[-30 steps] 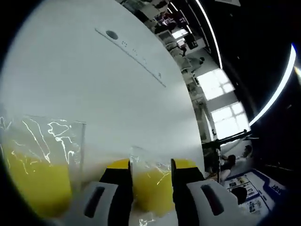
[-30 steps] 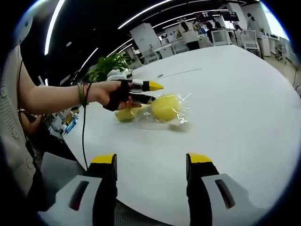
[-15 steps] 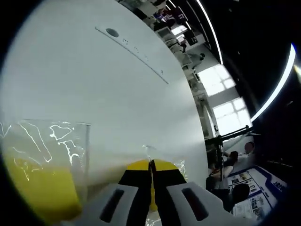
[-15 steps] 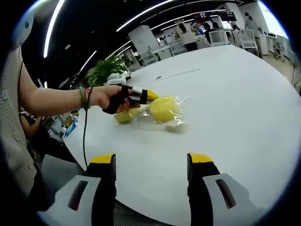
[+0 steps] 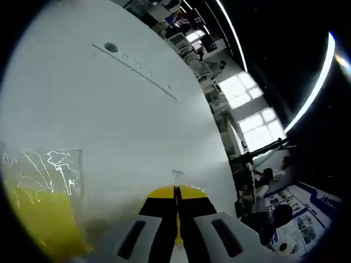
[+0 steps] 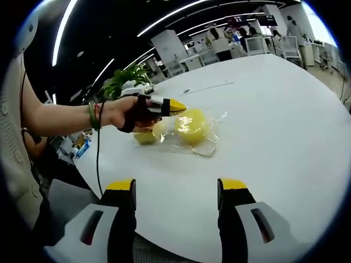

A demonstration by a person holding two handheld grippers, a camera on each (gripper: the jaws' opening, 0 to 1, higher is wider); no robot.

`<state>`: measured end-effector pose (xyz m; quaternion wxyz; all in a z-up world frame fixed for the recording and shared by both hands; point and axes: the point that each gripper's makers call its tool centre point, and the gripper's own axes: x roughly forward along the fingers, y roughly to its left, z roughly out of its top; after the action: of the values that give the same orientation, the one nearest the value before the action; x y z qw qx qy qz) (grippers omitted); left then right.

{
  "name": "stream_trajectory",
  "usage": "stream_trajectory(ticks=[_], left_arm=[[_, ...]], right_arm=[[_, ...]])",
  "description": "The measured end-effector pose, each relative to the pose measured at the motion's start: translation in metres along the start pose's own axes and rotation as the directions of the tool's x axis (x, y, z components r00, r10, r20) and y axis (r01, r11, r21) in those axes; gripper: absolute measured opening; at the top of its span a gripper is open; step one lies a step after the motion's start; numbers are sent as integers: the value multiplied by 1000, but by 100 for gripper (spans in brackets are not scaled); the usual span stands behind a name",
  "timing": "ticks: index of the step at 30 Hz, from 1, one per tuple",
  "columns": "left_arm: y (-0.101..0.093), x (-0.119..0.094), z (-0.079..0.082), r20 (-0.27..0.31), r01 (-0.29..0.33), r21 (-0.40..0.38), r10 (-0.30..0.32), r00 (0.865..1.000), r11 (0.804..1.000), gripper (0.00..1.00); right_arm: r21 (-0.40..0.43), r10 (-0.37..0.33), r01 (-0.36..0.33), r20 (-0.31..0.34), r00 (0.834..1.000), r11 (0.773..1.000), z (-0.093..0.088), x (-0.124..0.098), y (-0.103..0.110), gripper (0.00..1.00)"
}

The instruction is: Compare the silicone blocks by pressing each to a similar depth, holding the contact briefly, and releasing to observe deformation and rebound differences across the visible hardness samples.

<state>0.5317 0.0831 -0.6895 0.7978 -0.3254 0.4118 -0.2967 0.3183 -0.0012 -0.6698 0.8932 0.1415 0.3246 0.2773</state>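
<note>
Two yellow silicone blocks in clear plastic wrap lie on the white table (image 6: 285, 137): a rounder one (image 6: 192, 126) and a smaller one (image 6: 145, 135) to its left. A hand holds my left gripper (image 6: 178, 103) just above them, jaws pressed together. In the left gripper view, the left gripper (image 5: 176, 192) is shut with a corner of clear wrap (image 5: 179, 175) poking past its tips and a yellow sliver in the slit. Another wrapped block (image 5: 38, 219) sits at the lower left. My right gripper (image 6: 177, 187) hangs open over the near table edge, nothing between its jaws.
A cable slot strip (image 5: 137, 67) with a round hole crosses the far table, also seen as a thin strip (image 6: 211, 85). A green plant (image 6: 129, 74) stands behind the hand. Desks and people fill the far room. A person's arm (image 6: 60, 115) reaches in from the left.
The left gripper closed from open around a wrapped block to shut, then lifted slightly. The wrap around the rounder block has spread and shifted. The right gripper stayed still.
</note>
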Motion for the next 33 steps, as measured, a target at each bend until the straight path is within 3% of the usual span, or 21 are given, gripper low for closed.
stream_trajectory(ticks=[4,6,11,16,18,20,33], left_arm=[[-25,-5,1,1,62,97,-62,998,993,0],[-34,-9,1,1,51,128,-52,999,990,0],[-57,-19,1,-2,79,255,-81,997,964,0],[-86,-34,-3,-9,114,319,-117,993,941,0],[-91,-39,-4,-16,120,329,-122,992,937,0],[-96,-46,-4,-12,117,377,-121,993,919,0],[-106,-94,-5,0,100,402,-110,994,910,0]], right_arm=[[-10,5,-5,7,1000,1000,2,-1,4,55],[-18,6,-5,10,1000,1000,3,-2,7,55],[-30,9,-9,24,1000,1000,6,-6,11,55],[-43,14,-13,36,999,999,9,-9,16,54],[-48,17,-15,42,999,999,10,-11,18,54],[-57,19,-16,46,999,998,11,-13,21,54],[-120,36,-26,86,996,992,27,-26,41,58]])
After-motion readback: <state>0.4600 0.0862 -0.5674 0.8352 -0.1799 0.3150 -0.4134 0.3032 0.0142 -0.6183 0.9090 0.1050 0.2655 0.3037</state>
